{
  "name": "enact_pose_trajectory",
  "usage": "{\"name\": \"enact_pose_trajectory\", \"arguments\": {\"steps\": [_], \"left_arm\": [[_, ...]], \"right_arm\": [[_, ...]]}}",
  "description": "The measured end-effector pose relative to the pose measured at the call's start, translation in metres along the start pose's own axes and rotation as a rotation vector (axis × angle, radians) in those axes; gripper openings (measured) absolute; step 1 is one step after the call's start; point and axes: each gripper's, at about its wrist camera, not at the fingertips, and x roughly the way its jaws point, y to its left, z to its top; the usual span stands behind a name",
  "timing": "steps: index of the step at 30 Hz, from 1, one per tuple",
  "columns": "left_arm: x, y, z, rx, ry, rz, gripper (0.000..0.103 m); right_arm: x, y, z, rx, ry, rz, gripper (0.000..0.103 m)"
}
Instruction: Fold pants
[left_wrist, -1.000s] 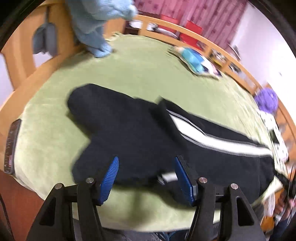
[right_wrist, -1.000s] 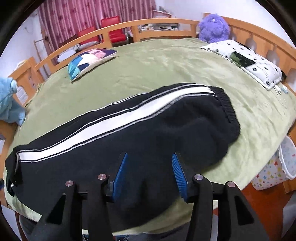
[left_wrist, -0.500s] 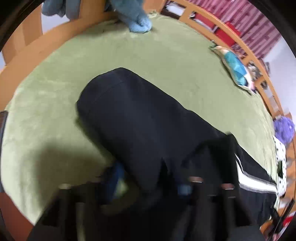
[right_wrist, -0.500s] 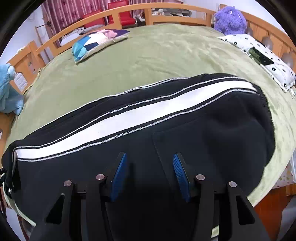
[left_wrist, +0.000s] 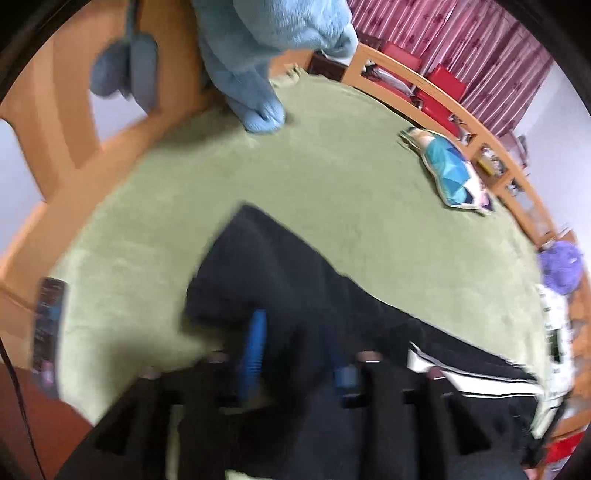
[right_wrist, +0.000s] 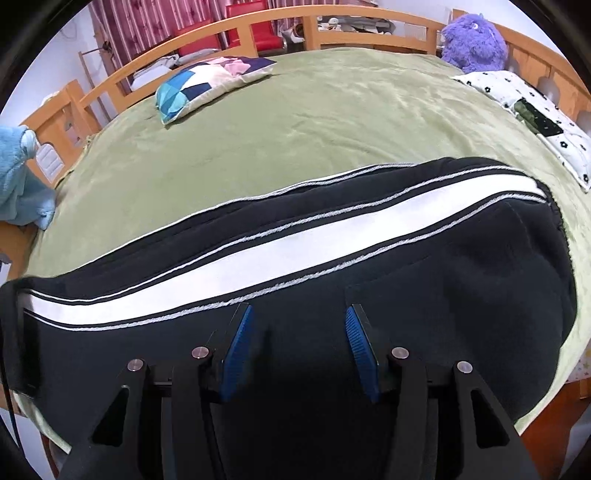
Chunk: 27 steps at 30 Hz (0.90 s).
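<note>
Black pants (right_wrist: 424, 288) with a white side stripe (right_wrist: 258, 258) lie across the green bedspread (right_wrist: 295, 122). In the left wrist view, which is blurred, the black leg end (left_wrist: 266, 266) lies under and between the blue pads of my left gripper (left_wrist: 295, 350); black cloth sits between the pads, which stand narrowly apart. My right gripper (right_wrist: 297, 332) is open just over the pants' hip area, below the stripe, and holds nothing.
A patchwork cushion (right_wrist: 207, 85) lies at the far side. A purple plush (right_wrist: 472, 40) and a spotted pillow (right_wrist: 535, 114) are far right. Blue plush fabric (left_wrist: 258, 55) hangs at the wooden bed rail (left_wrist: 74, 166). A phone (left_wrist: 48, 328) lies at the bed's left edge.
My left gripper moved down onto the leg end and its pads closed in around black cloth. My right gripper moved forward and lower over the hip area and stayed open.
</note>
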Motion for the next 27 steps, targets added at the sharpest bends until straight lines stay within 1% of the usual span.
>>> {"name": "enact_pose_trajectory", "arguments": {"steps": [1, 2, 5, 8, 10, 12, 13, 15, 16, 19, 20, 22, 23, 24, 25, 26, 27], "left_arm": [[0.001, 0.000, -0.001, 0.011, -0.002, 0.017, 0.056], [0.002, 0.000, -0.005, 0.012, 0.002, 0.019, 0.056], [0.014, 0.000, -0.014, -0.002, 0.048, -0.032, 0.056], [0.033, -0.008, -0.025, 0.002, 0.101, -0.075, 0.056], [0.046, -0.014, -0.031, 0.021, 0.127, -0.078, 0.056], [0.055, -0.017, -0.040, 0.036, 0.146, -0.052, 0.056], [0.055, -0.018, -0.045, 0.043, 0.149, -0.050, 0.056], [0.053, -0.023, -0.056, 0.062, 0.150, -0.073, 0.057], [0.052, -0.028, -0.061, 0.072, 0.151, -0.091, 0.059], [0.050, -0.050, -0.073, 0.123, 0.166, -0.140, 0.062], [0.049, -0.058, -0.076, 0.138, 0.167, -0.147, 0.062], [0.047, -0.080, -0.081, 0.173, 0.165, -0.162, 0.062], [0.046, -0.090, -0.082, 0.184, 0.166, -0.163, 0.062], [0.046, -0.100, -0.084, 0.194, 0.165, -0.167, 0.062], [0.044, -0.111, -0.085, 0.203, 0.160, -0.178, 0.062], [0.043, -0.119, -0.085, 0.208, 0.156, -0.185, 0.063], [0.042, -0.130, -0.086, 0.214, 0.150, -0.190, 0.063]], "right_arm": [[0.001, 0.000, -0.002, 0.001, 0.003, 0.007, 0.051], [0.002, 0.000, -0.003, 0.001, 0.007, 0.010, 0.051], [0.002, 0.000, -0.008, -0.004, 0.010, 0.013, 0.051], [0.000, -0.003, -0.009, -0.013, 0.004, -0.005, 0.051], [0.000, -0.010, -0.007, -0.007, 0.003, -0.018, 0.051], [0.001, -0.019, -0.004, 0.003, 0.008, -0.039, 0.052], [0.001, -0.025, -0.003, 0.006, 0.013, -0.056, 0.052], [-0.002, -0.038, -0.003, -0.009, 0.004, -0.098, 0.052], [-0.005, -0.045, -0.003, -0.012, -0.007, -0.122, 0.052], [-0.021, -0.084, -0.008, 0.027, -0.052, -0.201, 0.053], [-0.030, -0.106, -0.011, 0.073, -0.075, -0.201, 0.054], [-0.042, -0.136, -0.014, 0.153, -0.094, -0.169, 0.056], [-0.048, -0.157, -0.015, 0.207, -0.093, -0.182, 0.068], [-0.050, -0.169, -0.015, 0.236, -0.096, -0.205, 0.077], [-0.053, -0.183, -0.017, 0.274, -0.112, -0.215, 0.078], [-0.055, -0.201, -0.019, 0.335, -0.130, -0.176, 0.078], [-0.051, -0.214, -0.020, 0.380, -0.126, -0.127, 0.078]]}}
